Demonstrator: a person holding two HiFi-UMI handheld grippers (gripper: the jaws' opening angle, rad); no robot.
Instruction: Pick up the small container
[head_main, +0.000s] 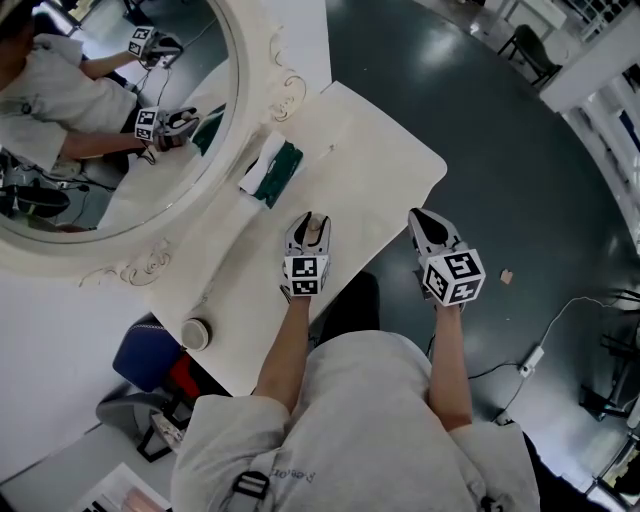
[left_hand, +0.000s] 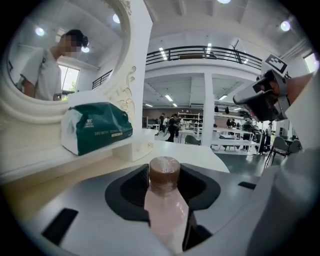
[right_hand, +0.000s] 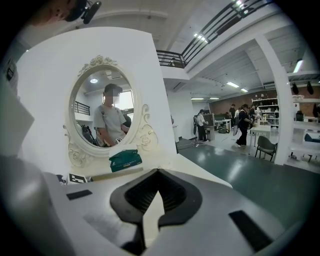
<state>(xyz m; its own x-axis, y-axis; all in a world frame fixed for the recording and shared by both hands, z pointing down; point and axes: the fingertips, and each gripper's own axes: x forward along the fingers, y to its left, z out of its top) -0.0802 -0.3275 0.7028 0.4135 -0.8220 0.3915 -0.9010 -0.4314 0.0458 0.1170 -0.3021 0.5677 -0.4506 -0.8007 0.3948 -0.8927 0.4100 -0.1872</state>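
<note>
The left gripper (head_main: 308, 222) was clasped on the small container (left_hand: 165, 200), a pale pink bottle with a brown cap, which stood upright between the jaws with the dark pads against its two sides and its cap rising above them. In the head view this gripper and the bottle were over the near part of the white table (head_main: 385, 165), close to the edge nearest the person; whether the bottle's base was touching the tabletop could not be told. The right gripper (head_main: 426, 222) was clenched on nothing, its jaws meeting at the tips, and it was held just off the table's edge above the dark floor (head_main: 500, 130), level with the left gripper and apart from it. Both grippers pointed away from the person towards an oval mirror (head_main: 100, 110) in an ornate white frame at the far side of the table. A green and white tissue pack (head_main: 272, 170) lay on a low ledge at the foot of the mirror, beyond the left gripper and well apart from the bottle. A small round cup (head_main: 195, 333) stood on the table near its left end, away from both grippers. The mirror reflected the person and the marker cubes.
</note>
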